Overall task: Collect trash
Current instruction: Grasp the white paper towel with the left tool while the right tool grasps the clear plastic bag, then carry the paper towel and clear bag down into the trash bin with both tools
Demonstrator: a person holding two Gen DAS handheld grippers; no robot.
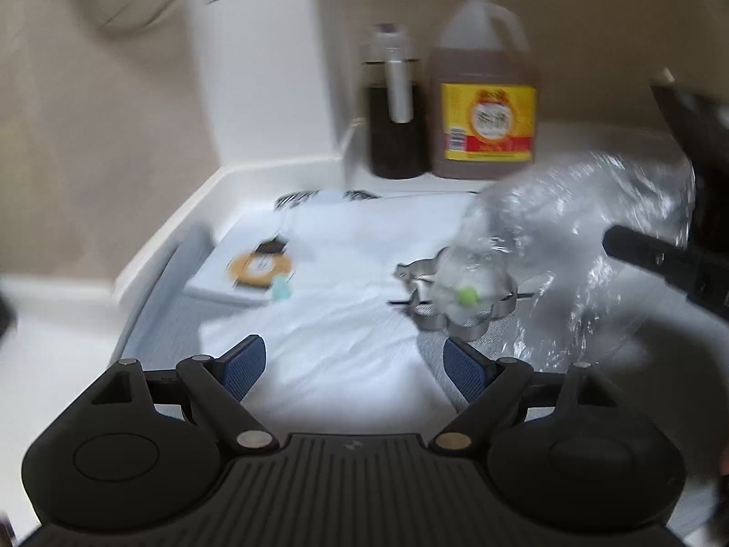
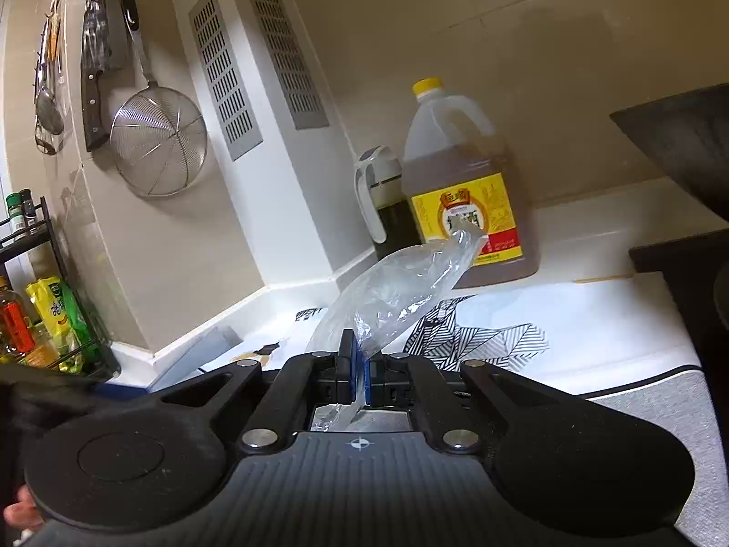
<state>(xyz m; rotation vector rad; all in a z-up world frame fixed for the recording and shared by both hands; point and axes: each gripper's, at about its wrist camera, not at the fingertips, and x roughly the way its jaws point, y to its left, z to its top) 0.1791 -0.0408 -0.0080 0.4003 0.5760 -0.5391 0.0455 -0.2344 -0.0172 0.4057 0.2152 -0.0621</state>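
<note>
- We are looking at a white counter [image 2: 592, 269] running along a beige tiled wall [image 2: 524, 45], with a patterned mat [image 2: 492, 337] lying on it.
- A big jug [image 2: 460, 191] with a yellow cap is standing at the back, touching a dark bottle [image 2: 387, 209] on its left.
- We are seeing a wire strainer [image 2: 157, 141] hanging on the wall.
- The right gripper [image 2: 360, 367] is pinching a clear plastic bag [image 2: 401, 291], its jaws pressed together on the film, and the bag is sticking up above the mat.
- The left gripper [image 1: 351, 367] is hovering with its jaws spread wide, holding nothing.
- In the left view, a metal cookie cutter [image 1: 437, 314] is lying behind the bag [image 1: 569, 246].
</note>
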